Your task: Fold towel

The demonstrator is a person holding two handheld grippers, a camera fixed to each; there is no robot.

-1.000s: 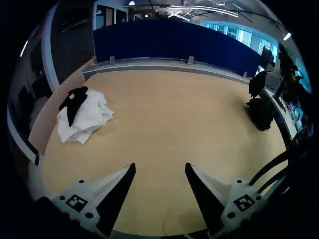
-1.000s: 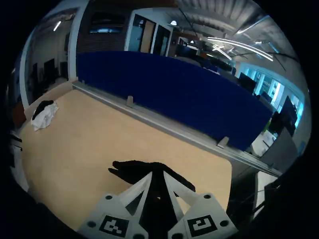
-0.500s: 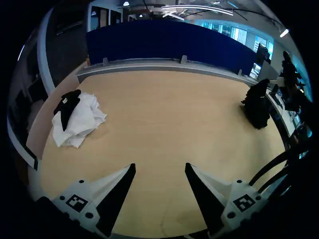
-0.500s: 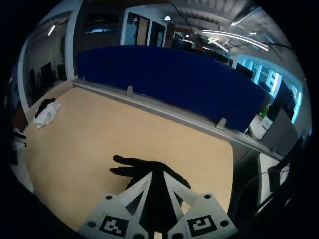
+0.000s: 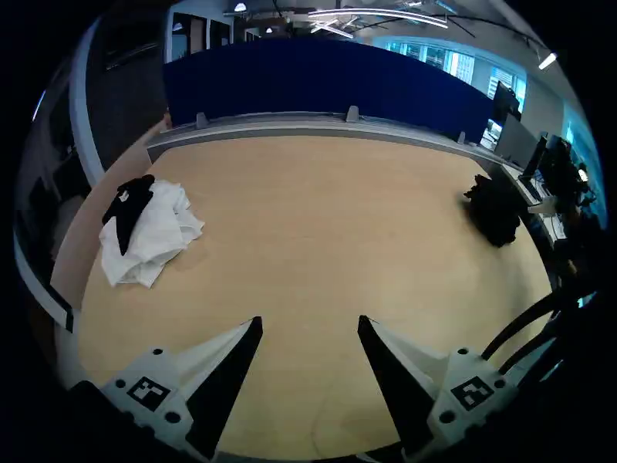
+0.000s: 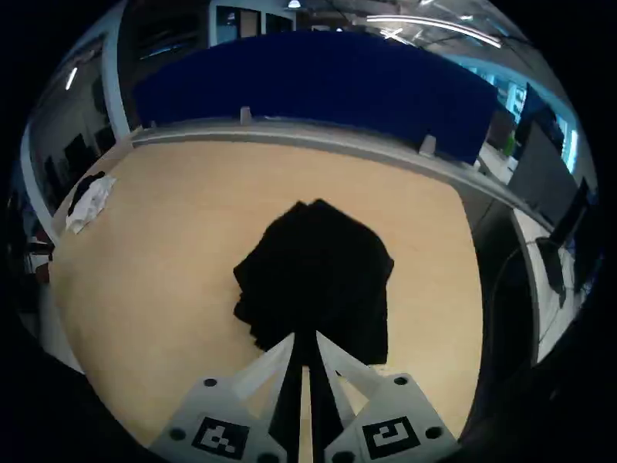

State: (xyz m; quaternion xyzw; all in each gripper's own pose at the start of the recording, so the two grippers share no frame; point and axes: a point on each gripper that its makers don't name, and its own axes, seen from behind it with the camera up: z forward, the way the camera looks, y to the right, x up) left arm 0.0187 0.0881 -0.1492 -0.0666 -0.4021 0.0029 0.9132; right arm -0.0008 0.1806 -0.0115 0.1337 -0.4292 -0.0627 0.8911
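Note:
A black towel (image 6: pixel 316 270) lies in a rumpled heap on the light wooden table (image 6: pixel 170 255), just ahead of my right gripper (image 6: pixel 305 336). Its fingers are shut on the towel's near edge, with dark cloth between the tips. In the left gripper view the same black towel (image 5: pixel 493 216) sits low near the table's far right edge. My left gripper (image 5: pixel 308 324) hangs open over bare tabletop (image 5: pixel 324 216), far from the towel, with nothing between its fingers.
A pile of white cloth (image 5: pixel 154 235) with a black piece (image 5: pixel 129 204) on top lies at the table's left side; the same pile (image 6: pixel 89 204) appears small in the right gripper view. A blue partition (image 5: pixel 308 77) runs along the back edge. A dark chair (image 5: pixel 532 324) stands at the near right.
The right gripper has risen and tipped downward, so the black towel now shows spread out ahead of it. In the left gripper view the towel has sunk from a raised bundle onto the table.

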